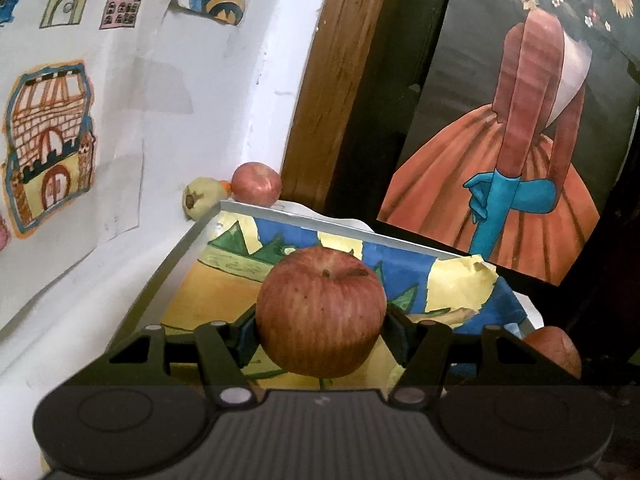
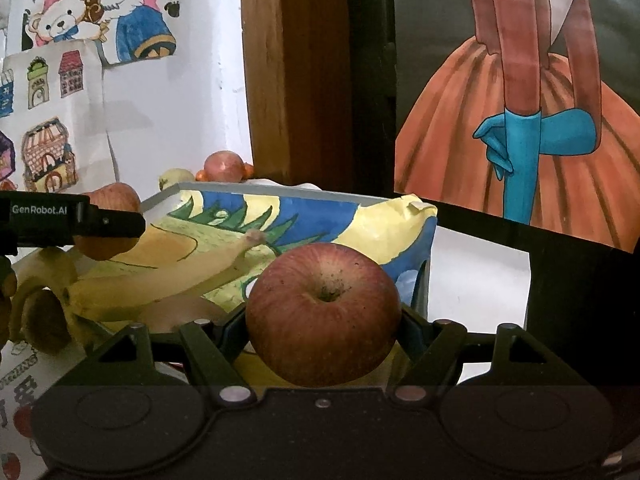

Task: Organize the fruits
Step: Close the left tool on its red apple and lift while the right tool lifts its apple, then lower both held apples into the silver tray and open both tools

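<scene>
Each gripper, left [image 1: 320, 320] and right [image 2: 322, 320], is clamped on an apple [image 1: 320, 312] [image 2: 322, 312] above the painted table [image 2: 320, 216], so lower both slowly, probably beside the bananas [image 2: 160, 280]

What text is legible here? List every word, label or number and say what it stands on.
"GenRobot.AI": white letters on the black left claw, seen from the right wrist view.
Large red and black characters on the white printed sheet at lower left: cut off, unreadable.
Left wrist view: no readable text.
</scene>
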{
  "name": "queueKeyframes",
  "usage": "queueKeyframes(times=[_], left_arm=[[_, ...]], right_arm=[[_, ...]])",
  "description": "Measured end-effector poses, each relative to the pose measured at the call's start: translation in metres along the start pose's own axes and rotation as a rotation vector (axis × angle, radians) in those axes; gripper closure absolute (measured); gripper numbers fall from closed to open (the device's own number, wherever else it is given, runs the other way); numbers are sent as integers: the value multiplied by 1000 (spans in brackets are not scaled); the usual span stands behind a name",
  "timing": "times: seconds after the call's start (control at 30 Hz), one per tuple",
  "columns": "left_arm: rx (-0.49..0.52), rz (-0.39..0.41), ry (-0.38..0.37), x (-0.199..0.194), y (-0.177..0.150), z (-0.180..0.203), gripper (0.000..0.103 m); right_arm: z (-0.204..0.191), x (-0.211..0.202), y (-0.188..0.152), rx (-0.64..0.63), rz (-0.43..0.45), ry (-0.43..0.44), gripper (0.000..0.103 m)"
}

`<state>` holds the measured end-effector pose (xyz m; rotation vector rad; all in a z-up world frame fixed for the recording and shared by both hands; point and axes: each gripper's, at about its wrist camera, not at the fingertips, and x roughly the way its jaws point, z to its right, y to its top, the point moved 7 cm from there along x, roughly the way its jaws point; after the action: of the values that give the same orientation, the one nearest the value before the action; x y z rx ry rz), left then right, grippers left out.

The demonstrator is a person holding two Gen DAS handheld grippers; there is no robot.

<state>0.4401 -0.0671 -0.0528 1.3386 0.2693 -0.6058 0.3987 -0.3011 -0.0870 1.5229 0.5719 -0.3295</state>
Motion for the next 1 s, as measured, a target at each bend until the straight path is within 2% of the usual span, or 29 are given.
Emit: queueKeyframes(times=[1.0], left_arm=[[65,-41,92,30,-4,7,36]], right_arm=[[-7,20,-4,-74,-44,-22,27]])
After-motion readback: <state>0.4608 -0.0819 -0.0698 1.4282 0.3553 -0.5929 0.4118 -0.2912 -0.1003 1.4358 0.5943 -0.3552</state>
